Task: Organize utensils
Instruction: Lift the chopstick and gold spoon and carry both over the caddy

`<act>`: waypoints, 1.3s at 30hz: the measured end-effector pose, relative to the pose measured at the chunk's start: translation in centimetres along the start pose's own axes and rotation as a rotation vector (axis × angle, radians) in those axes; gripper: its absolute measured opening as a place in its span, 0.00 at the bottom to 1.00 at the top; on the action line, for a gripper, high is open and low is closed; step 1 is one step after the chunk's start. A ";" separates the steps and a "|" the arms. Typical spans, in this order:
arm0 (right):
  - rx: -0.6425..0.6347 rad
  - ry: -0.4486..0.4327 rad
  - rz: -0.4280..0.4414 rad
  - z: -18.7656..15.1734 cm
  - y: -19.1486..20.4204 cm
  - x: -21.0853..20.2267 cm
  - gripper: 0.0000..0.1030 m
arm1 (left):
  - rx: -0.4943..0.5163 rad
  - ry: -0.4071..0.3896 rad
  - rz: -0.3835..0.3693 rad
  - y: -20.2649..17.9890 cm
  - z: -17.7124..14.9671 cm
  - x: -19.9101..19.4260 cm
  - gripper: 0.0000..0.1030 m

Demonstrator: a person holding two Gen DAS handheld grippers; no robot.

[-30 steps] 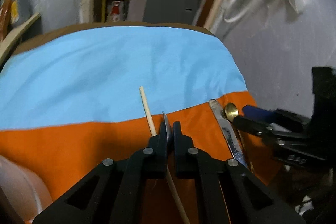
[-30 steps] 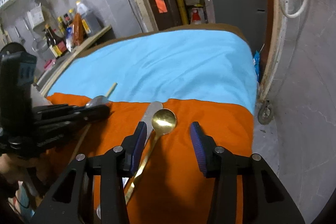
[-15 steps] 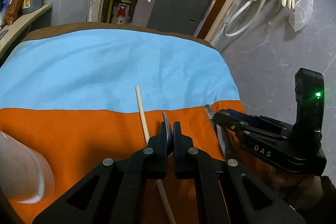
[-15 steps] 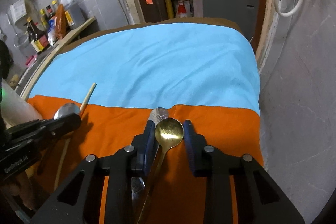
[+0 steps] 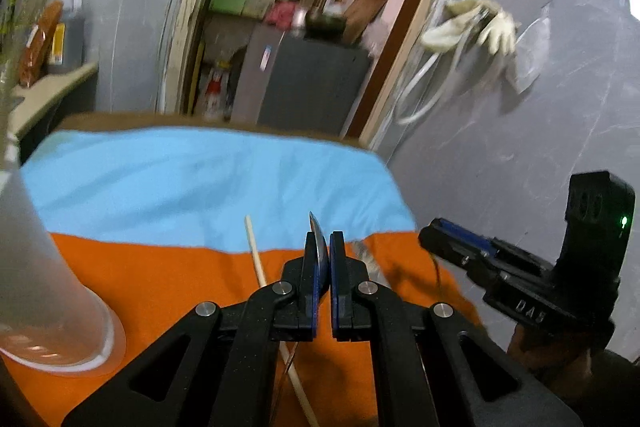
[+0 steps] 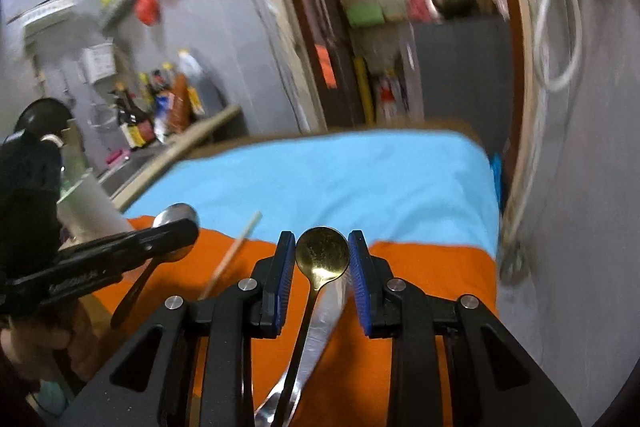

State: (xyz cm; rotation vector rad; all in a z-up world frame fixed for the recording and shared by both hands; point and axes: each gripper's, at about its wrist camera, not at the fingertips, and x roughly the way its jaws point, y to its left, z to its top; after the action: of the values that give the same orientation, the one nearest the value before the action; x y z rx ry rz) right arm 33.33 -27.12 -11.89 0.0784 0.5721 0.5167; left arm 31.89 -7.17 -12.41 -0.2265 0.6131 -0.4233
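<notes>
The left gripper [image 5: 323,247] has its jaws pressed nearly together, and a thin silver spoon [image 5: 316,233] is clamped edge-on between the pads. The right gripper [image 6: 322,257] points slightly downward; its jaws have just been closing, and the blue pads [image 6: 285,267] now touch both sides of the gold spoon [image 6: 322,254] bowl. A hand [image 6: 44,343] grasps the left gripper from below.

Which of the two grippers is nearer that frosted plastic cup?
Left. The left gripper, holding a silver spoon, is beside the cup; the right gripper is farther away.
</notes>
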 end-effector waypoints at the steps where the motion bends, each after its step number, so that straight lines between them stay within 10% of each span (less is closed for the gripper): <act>1: -0.017 -0.019 0.000 -0.1 0.4 -0.4 0.24 | 0.011 -0.017 -0.001 -0.2 0.0 -0.4 0.02; 22: -0.137 -0.323 -0.001 0.1 6.2 -5.7 0.24 | 0.051 -0.274 -0.047 -1.7 0.5 -7.9 0.02; 39: -0.147 -0.528 0.123 8.1 16.1 -6.0 0.24 | -0.034 -0.487 0.056 4.8 7.0 -20.0 0.02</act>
State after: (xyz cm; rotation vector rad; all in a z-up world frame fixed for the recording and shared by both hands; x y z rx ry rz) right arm 26.15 -15.48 1.30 0.1062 0.0123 0.6279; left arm 22.88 6.64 1.75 -0.3312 0.1486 -0.2885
